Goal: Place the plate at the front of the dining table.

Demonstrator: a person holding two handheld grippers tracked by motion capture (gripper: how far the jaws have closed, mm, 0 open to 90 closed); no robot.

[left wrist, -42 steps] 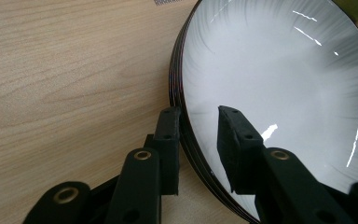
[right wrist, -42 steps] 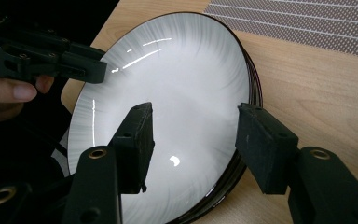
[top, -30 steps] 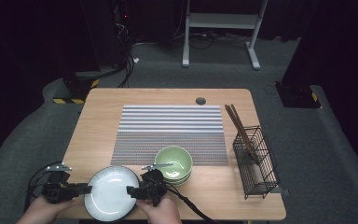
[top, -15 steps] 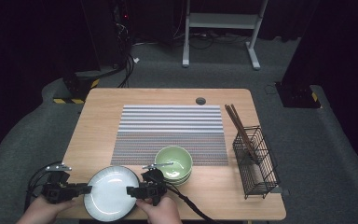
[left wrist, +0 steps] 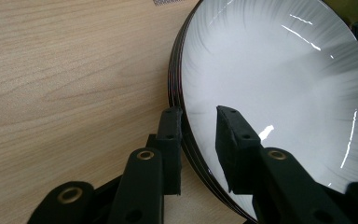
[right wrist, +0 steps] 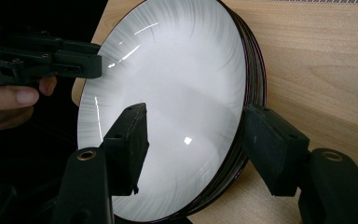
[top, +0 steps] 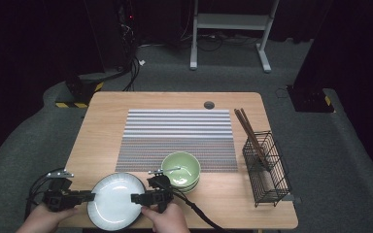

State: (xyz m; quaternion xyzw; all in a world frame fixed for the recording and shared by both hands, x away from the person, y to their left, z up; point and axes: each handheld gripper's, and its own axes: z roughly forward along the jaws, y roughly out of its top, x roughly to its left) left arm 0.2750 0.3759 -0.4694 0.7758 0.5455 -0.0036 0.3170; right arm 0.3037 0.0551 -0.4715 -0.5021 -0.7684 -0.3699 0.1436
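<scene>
Pale wood desk [top: 102,116], matte grain, rounded corners; ribbed striped placemat [top: 177,138] across its middle. Black wire basket [top: 266,167] with brown chopsticks [top: 248,131] at the right edge. Stacked green bowls [top: 181,169], glossy, just right of the plate. White plate [top: 115,200], glazed, faint radial streaks, dark rim, at the front edge, overhanging slightly. Left gripper [left wrist: 198,122] straddles its left rim, jaws narrow, rim between; can't tell if they pinch it. Right gripper [right wrist: 193,130] straddles the right rim, jaws have just been opening, visible gaps. Looks like two-handed plate handling, set-down or regrasp. Next move needs an even grip on both rims.
</scene>
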